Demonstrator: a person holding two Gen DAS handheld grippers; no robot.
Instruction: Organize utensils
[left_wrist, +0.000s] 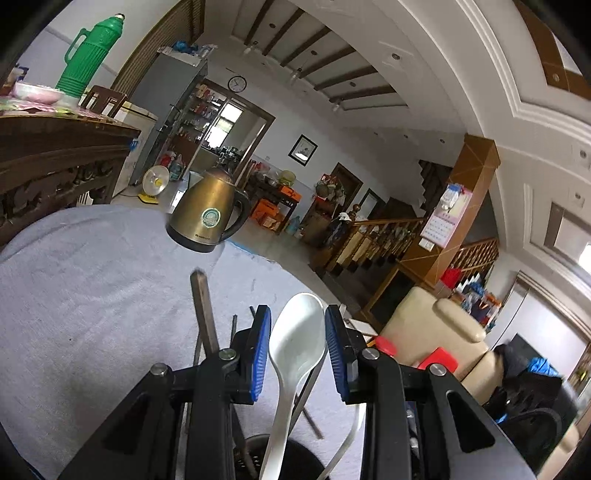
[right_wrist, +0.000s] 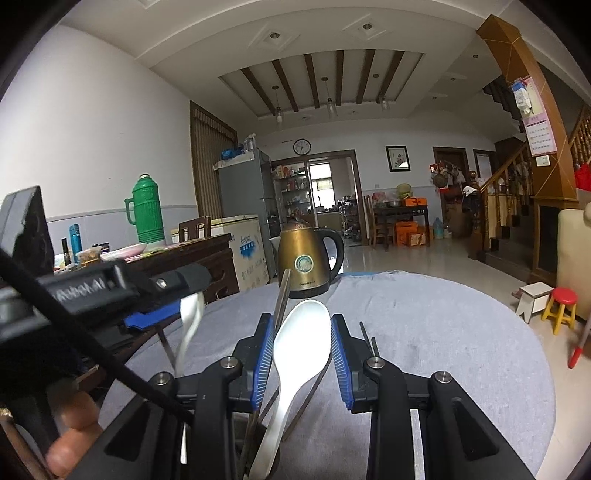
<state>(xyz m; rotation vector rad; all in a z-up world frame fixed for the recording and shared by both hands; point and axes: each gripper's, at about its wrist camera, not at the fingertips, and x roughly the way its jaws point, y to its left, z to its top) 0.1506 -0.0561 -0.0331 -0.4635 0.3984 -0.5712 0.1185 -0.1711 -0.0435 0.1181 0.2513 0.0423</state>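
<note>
The left gripper (left_wrist: 297, 319) is clenched on the bowl of a white spoon (left_wrist: 295, 347), whose handle reaches down into the dark utensil holder (left_wrist: 255, 456). The right gripper (right_wrist: 302, 323) grips a second white spoon (right_wrist: 301, 345) the same way. I would lower each handle straight, clear of the chopsticks (left_wrist: 205, 314), and release only once it stands inside.

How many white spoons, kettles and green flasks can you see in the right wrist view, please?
White spoons: 2
Kettle: 1
Green flask: 1
Total: 4
</note>
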